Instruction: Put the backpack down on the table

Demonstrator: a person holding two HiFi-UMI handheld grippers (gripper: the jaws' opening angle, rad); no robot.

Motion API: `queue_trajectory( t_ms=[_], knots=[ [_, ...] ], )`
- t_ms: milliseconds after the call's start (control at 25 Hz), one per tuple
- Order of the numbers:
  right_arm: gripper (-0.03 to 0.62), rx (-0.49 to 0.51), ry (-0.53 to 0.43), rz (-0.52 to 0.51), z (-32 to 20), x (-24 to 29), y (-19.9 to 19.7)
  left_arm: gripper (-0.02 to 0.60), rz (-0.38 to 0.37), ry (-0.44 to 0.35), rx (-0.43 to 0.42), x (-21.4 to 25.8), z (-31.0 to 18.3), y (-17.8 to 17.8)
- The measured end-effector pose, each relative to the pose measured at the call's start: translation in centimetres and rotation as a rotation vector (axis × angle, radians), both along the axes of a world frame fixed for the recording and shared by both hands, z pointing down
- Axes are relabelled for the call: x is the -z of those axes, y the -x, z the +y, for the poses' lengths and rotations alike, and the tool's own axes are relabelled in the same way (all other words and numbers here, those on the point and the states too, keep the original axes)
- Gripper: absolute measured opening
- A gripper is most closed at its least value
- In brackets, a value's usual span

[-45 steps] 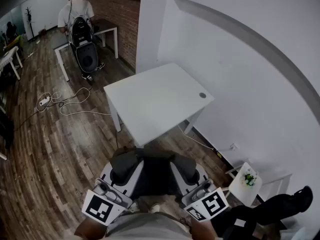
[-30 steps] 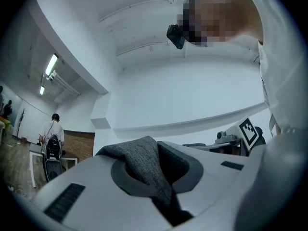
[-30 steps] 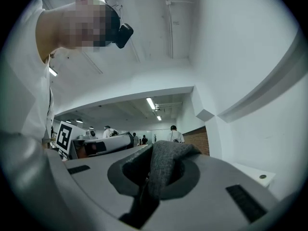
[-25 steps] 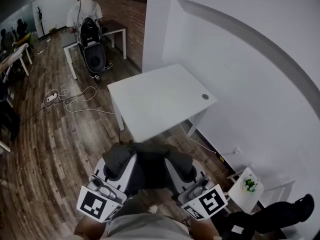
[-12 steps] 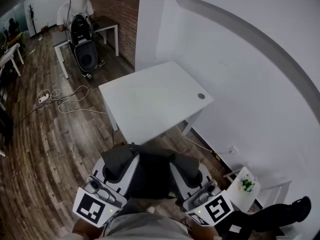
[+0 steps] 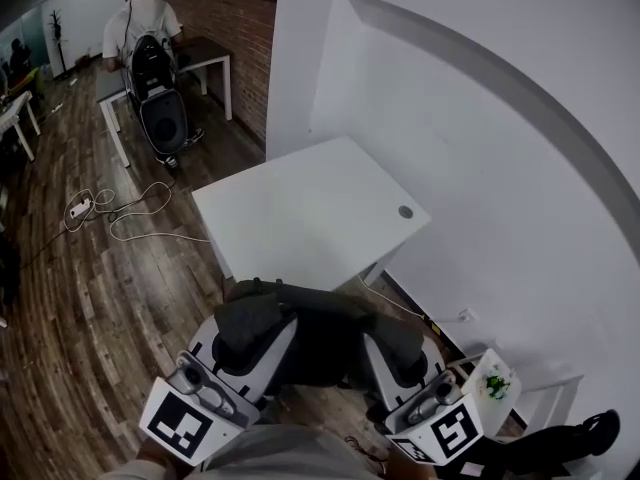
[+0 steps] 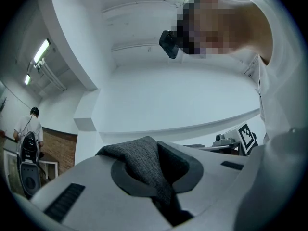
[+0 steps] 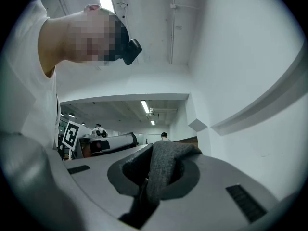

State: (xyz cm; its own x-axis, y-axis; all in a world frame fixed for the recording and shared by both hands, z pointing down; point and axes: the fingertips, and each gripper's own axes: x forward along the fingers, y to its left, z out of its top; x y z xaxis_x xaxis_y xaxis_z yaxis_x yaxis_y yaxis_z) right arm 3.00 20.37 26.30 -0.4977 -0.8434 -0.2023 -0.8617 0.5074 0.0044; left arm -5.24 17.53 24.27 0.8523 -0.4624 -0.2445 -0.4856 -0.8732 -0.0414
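Note:
A dark grey backpack (image 6: 325, 340) hangs between my two grippers, just short of the white table's (image 6: 300, 208) near edge. My left gripper (image 6: 243, 330) is shut on a fold of the backpack's grey fabric (image 7: 144, 160), which bulges out over the left gripper's (image 7: 154, 177) jaws in the left gripper view. My right gripper (image 6: 398, 346) is shut on another fold of the fabric (image 8: 166, 167), pinched in the right gripper's (image 8: 154, 179) jaws in the right gripper view. Both point slightly upward. The backpack's lower part is hidden under my arms.
The table top is bare but for a round cable hole (image 6: 405, 211); a white wall runs along its right side. A person (image 6: 140, 28) wearing a backpack stands at a far desk. Cables and a power strip (image 6: 80, 206) lie on the wood floor. A small stand with a plant (image 6: 492, 386) is at lower right.
Both grippers and the backpack have moved forward toward the table and a little up; the backpack's top now sits right at the table's near edge. The grips are unchanged.

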Motion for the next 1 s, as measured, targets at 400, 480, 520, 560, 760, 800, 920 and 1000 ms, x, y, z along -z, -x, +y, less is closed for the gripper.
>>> queue_trajectory(
  t_ms=[400, 480, 520, 560, 760, 800, 920, 1000],
  knots=[
    [0.057, -0.049, -0.04, 0.011, -7.8, 2.0, 1.8, 0.044, 0.027, -0.038, -0.065, 1.9, -7.7, 2.4],
    [0.057, -0.055, -0.039, 0.01, -8.9, 2.3, 1.9, 0.044, 0.027, -0.042, -0.073, 2.1, -8.7, 2.4],
    [0.057, -0.054, -0.039, 0.009, -9.3, 2.4, 1.9, 0.044, 0.028, -0.04, -0.075, 2.3, -9.2, 2.5],
    [0.057, -0.052, -0.042, 0.008, -9.5, 2.6, 2.0, 0.044, 0.03, -0.04, -0.074, 2.5, -9.6, 2.5],
    [0.057, -0.033, -0.042, 0.0, -11.5, 2.6, 1.5, 0.044, 0.04, -0.032, -0.063, 2.8, -11.7, 2.0],
    [0.055, -0.027, -0.037, -0.001, -12.0, 2.4, 1.4, 0.044, 0.041, -0.025, -0.057, 2.7, -12.1, 1.9],
    [0.057, 0.002, -0.02, 0.001, -13.8, 2.0, 1.2, 0.044, 0.044, -0.005, -0.033, 2.2, -13.7, 1.8],
    [0.057, 0.022, -0.013, 0.002, -15.0, 1.9, 0.8, 0.044, 0.048, 0.006, -0.022, 2.0, -14.6, 1.6]
  ],
)
